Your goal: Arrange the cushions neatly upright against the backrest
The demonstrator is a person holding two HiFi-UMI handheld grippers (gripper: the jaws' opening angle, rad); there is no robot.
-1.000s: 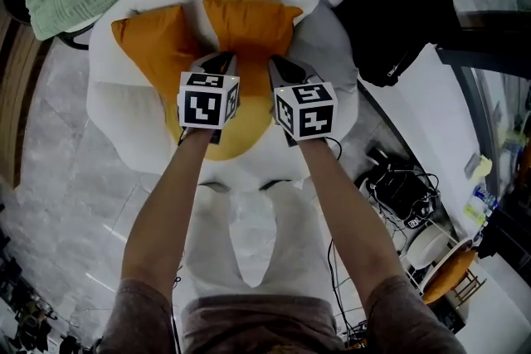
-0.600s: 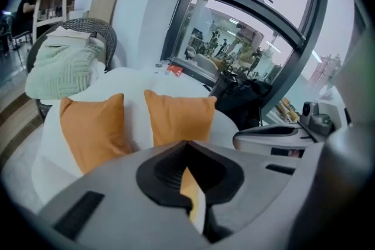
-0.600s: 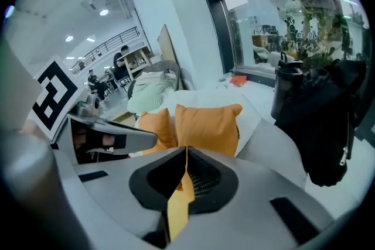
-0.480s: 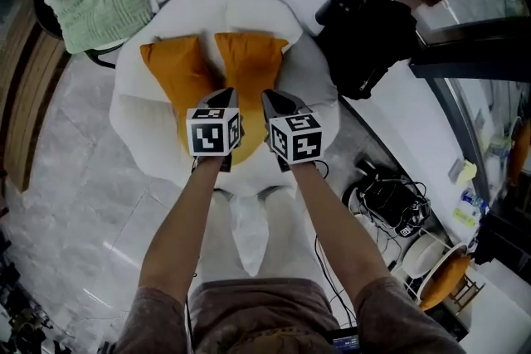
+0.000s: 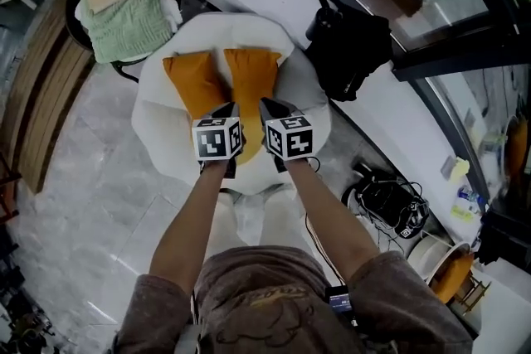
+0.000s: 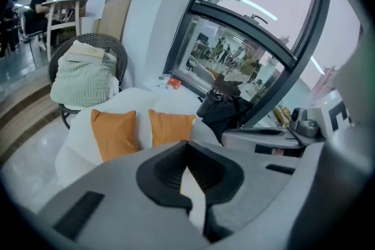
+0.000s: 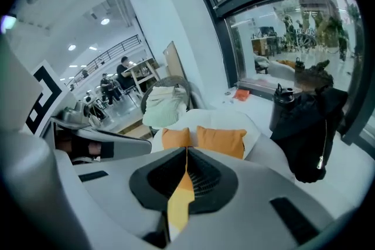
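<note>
We've got the left orange cushion (image 5: 193, 83) and the right orange cushion (image 5: 253, 79) upright, side by side, against the backrest of the white armchair (image 5: 158, 141). Our left gripper (image 5: 226, 110) hovers over the seat, jaws clenched together on nothing. Our right gripper (image 5: 272, 107), just beside it, is pinched closed and empty too.

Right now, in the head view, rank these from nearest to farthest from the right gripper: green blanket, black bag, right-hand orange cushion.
1. Right-hand orange cushion, just ahead of the jaws.
2. Black bag, off to the right.
3. Green blanket, far upper left.
</note>
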